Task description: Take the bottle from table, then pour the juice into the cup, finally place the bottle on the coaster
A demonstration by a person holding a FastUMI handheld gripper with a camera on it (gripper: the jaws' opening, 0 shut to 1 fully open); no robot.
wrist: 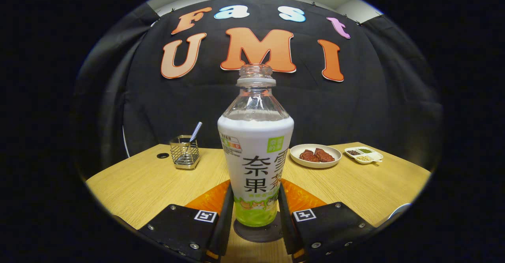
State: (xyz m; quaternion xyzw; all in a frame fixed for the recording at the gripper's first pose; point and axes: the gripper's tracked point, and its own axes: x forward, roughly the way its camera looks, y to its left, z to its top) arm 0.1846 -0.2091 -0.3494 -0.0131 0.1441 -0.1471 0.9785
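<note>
An uncapped plastic bottle (255, 152) with a white and green label stands upright, its base resting on a dark round coaster (258, 233). My gripper (254, 211) holds the bottle's lower part: both fingers press against its sides, so it is shut on the bottle. The clear neck above the label looks empty. Behind the bottle and the fingers an orange mat (296, 196) lies on the wooden table (138, 184). A white curved rim (399, 210) shows beyond the right finger; I cannot tell what it is.
Beyond the bottle to the left stands a wire holder (184, 152) with a striped straw in it. To the right are a white plate with brown pieces (315, 155) and a small divided dish (363, 154). A dark round hole (162, 155) sits by the holder.
</note>
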